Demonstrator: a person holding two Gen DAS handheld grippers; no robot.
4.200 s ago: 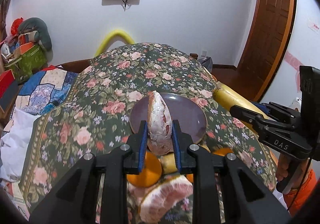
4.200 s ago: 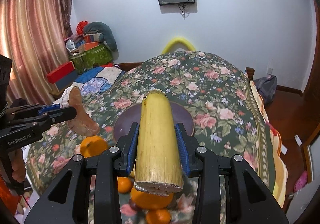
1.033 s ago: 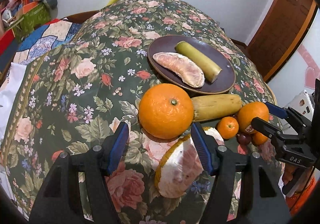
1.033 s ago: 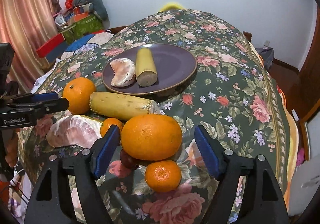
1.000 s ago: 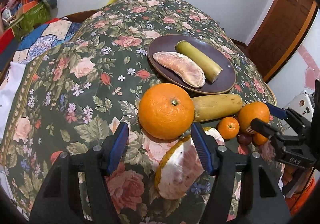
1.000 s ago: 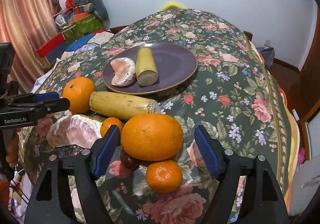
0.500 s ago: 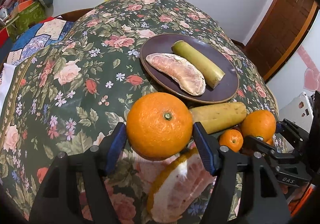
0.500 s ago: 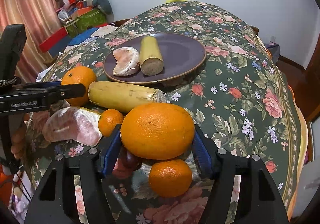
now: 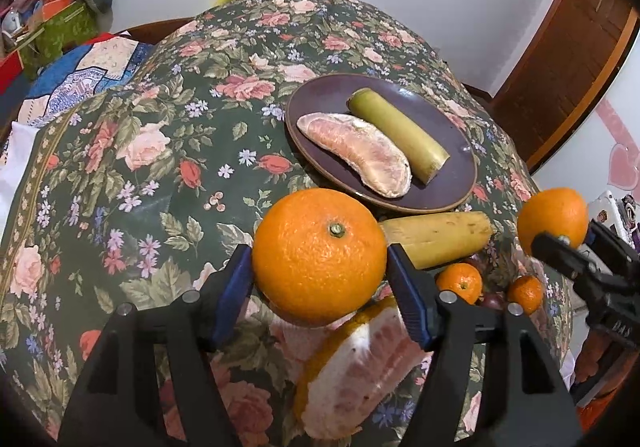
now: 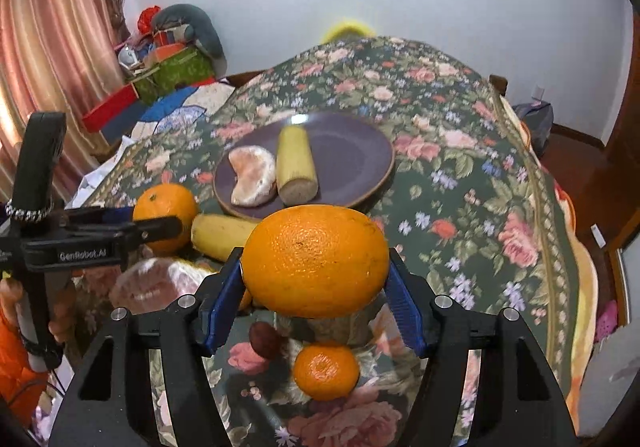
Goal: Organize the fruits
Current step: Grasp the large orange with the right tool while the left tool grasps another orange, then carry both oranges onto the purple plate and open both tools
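Note:
My left gripper [image 9: 320,279] is shut on a large orange [image 9: 319,256] and holds it above the floral tablecloth. My right gripper [image 10: 314,291] is shut on another large orange [image 10: 316,261], also lifted; it shows in the left wrist view [image 9: 554,221] too. A purple plate [image 9: 452,183] holds a peeled pomelo segment [image 9: 356,153] and a green sugarcane piece [image 9: 398,139]. On the cloth lie a yellow sugarcane piece [image 9: 436,239], a pomelo piece [image 9: 360,371], small mandarins [image 9: 459,282] and a dark grape [image 10: 264,339].
The table [image 9: 160,151] has a rounded floral cloth that drops off at the edges. Boxes and cushions [image 10: 172,59] are piled at the far left by a curtain. A wooden door [image 9: 572,59] stands at the right.
Both grippers closed on their oranges and lifted them off the cloth. The right gripper's orange now sits higher beside the yellow sugarcane piece.

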